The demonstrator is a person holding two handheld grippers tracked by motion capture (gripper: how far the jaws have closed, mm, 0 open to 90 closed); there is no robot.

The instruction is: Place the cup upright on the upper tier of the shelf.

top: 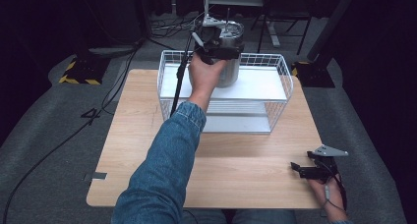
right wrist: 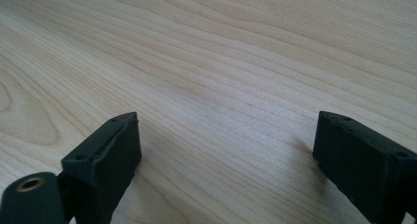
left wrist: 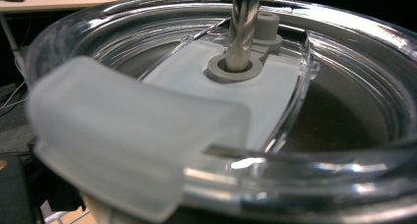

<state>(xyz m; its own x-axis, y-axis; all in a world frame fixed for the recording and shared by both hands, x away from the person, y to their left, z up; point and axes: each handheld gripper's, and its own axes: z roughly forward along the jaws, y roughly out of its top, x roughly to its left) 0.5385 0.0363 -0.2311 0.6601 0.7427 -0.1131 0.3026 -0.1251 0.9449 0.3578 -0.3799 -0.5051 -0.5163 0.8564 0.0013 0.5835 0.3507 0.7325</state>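
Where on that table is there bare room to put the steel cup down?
The wooden table is bare in front of the white wire basket, from its left edge across to the right gripper resting at the near right corner. A narrow strip is free left of the basket. The basket's shelf is open right of the tumbler, which the left gripper holds.

Wire basket sits at the far middle of the tabletop, upper centre of the high view. Tumbler stands upright on the shelf inside the basket, left gripper at its rim. Right gripper rests on the tabletop, lower right, well apart from the basket.
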